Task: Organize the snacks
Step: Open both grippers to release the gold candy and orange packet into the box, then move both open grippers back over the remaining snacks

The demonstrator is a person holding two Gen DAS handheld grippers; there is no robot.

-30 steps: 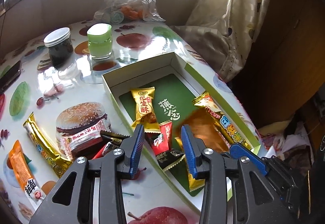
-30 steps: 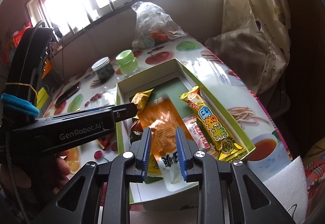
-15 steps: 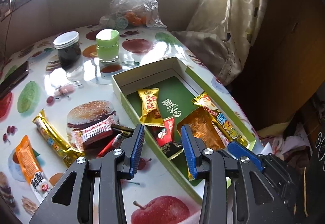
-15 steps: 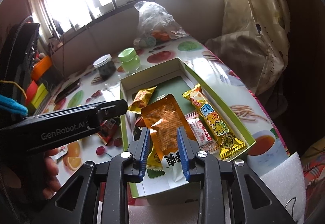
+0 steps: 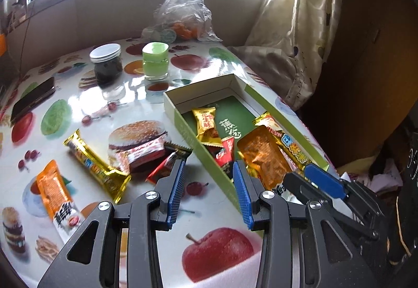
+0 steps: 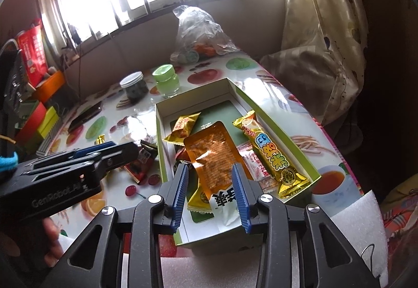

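My right gripper (image 6: 210, 191) hangs over the near end of the green box (image 6: 287, 136), and its jaws are opening. The white end of an orange packet (image 6: 214, 154) lies between them, flat in the box, with no pad pressing on it. Beside it in the box lie a long yellow bar (image 6: 271, 157) and a yellow candy (image 6: 183, 128). My left gripper (image 5: 209, 183) stands open and empty over the table, just left of the box wall (image 5: 183, 126). On the table to its left lie a gold bar (image 5: 96, 165), a second orange packet (image 5: 54, 188), a pink wrapper (image 5: 141, 154) and small red snacks (image 5: 167, 165).
A dark jar (image 5: 107, 63) and a green jar (image 5: 155, 60) stand behind the box, with a plastic bag (image 5: 183, 18) at the wall. A phone (image 5: 34, 99) lies at the far left. White foam (image 6: 352, 230) sits by the table's near right corner, below a curtain (image 6: 326, 26).
The right jaws have widened and the orange packet now lies flat in the box. The left gripper has drawn back and up from the box, still open.
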